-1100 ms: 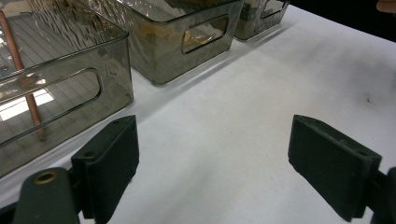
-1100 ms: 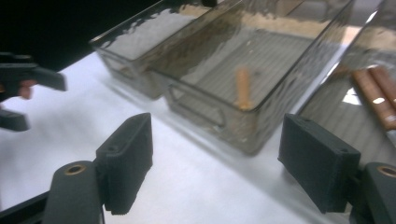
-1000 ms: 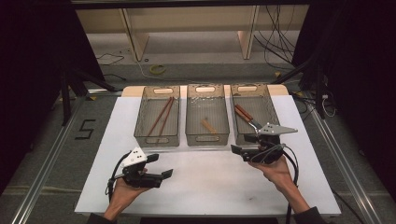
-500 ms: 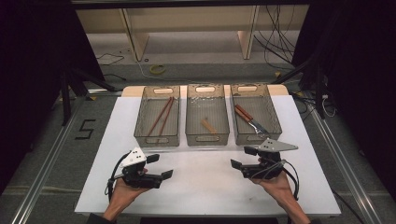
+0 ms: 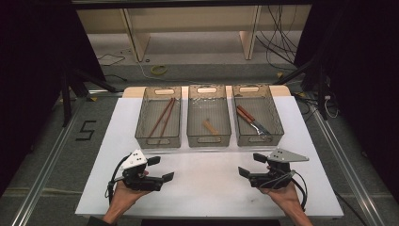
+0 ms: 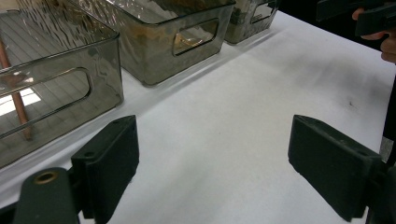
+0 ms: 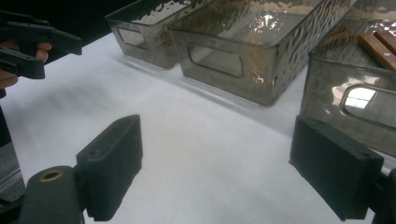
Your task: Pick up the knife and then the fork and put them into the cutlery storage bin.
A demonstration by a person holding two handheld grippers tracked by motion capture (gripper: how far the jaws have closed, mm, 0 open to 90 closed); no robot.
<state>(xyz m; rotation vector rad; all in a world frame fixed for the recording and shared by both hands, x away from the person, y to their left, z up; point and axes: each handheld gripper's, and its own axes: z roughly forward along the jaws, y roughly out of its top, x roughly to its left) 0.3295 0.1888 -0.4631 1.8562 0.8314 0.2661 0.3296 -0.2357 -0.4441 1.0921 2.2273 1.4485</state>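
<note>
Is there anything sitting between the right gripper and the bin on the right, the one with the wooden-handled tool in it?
Nothing visible. Bare white table lies between the open, empty right gripper and the right bin. The tool lies inside, behind the bin's near wall, so a reach has to go over the rim.

Tongs agape, empty, over white table.

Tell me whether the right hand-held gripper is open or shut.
Open: the right hand-held gripper has its jaws spread wide, having just been opening, with only bare white table between them.
</note>
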